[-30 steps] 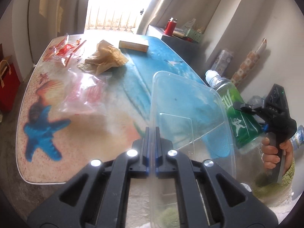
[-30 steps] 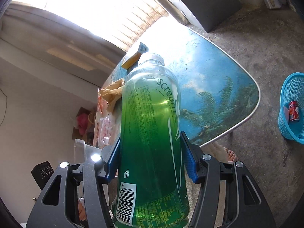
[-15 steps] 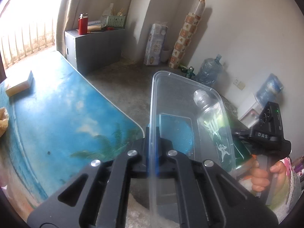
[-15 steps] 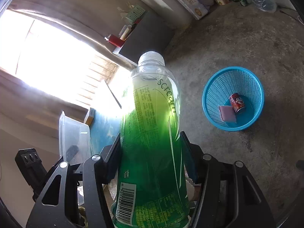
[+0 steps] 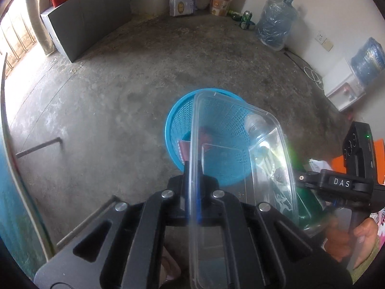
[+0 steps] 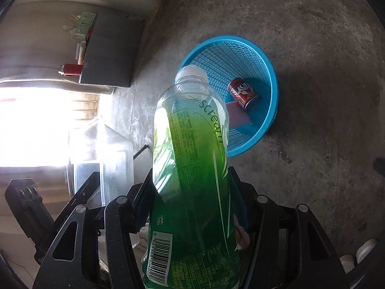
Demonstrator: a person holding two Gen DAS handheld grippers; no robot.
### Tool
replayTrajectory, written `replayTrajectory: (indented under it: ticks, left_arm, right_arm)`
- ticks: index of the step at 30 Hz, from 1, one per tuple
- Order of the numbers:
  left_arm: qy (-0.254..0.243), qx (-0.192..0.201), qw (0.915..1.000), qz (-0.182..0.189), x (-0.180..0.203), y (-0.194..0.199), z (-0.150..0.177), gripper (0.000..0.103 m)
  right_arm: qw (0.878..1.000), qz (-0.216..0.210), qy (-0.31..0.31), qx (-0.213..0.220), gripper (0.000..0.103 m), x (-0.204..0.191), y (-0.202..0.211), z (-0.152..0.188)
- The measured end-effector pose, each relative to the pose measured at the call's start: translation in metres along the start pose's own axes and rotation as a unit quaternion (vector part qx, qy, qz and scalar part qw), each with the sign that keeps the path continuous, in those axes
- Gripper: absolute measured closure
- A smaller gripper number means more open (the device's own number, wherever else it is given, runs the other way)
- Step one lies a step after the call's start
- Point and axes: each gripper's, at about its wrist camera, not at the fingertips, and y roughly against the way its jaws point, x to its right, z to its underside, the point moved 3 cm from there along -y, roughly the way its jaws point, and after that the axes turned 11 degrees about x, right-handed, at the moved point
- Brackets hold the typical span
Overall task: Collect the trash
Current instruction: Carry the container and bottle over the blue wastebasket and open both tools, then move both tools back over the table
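Your left gripper [image 5: 192,192] pinches the wall of the clear plastic container [image 5: 240,159]; your right gripper [image 6: 190,207] clamps the green bottle [image 6: 190,168]. Both hang above the blue basket [image 5: 175,125] on the concrete floor [image 5: 108,84], where a red can [image 6: 244,94] already lies. Centre each item over the rim before letting go, bottle first, so neither bounces out.

Both wrist cams look steeply down, sharing the blue basket [image 5: 173,130] [image 6: 272,110] (on concrete floor [image 5: 108,91]).
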Motion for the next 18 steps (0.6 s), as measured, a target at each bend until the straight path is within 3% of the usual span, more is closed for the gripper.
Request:
replayTrajectory:
  ticks: [2,4,5,6,12,18]
  left_arm:
    - [0.009,-0.005,0.9999,0.003,0.003,-0.028,-0.011,0.099]
    - [0.012,-0.008,0.9999,0.001,0.003,-0.050,-0.019,0.082]
    - [0.013,-0.007,0.9999,-0.005,0.003,-0.057,-0.022,0.064]
    - [0.013,-0.001,0.9999,-0.009,0.002,-0.061,-0.024,0.058]
    - [0.023,0.014,0.9996,0.012,-0.006,-0.058,-0.024,0.057]
    - [0.047,0.027,0.9984,0.019,-0.023,-0.040,-0.022,0.057]
  right_arm:
    - [1.000,0.014,0.003,-0.005,0.046,0.000,-0.023,-0.017]
    - [1.000,0.026,-0.006,-0.008,0.045,0.002,-0.045,-0.033]
    - [0.999,0.036,-0.008,-0.008,0.045,0.004,-0.056,-0.041]
    - [0.999,0.044,-0.007,-0.007,0.044,0.006,-0.067,-0.048]
    - [0.996,0.084,-0.004,-0.007,0.039,0.019,-0.106,-0.068]
    - [0.994,0.106,0.037,-0.010,0.038,0.013,-0.109,-0.058]
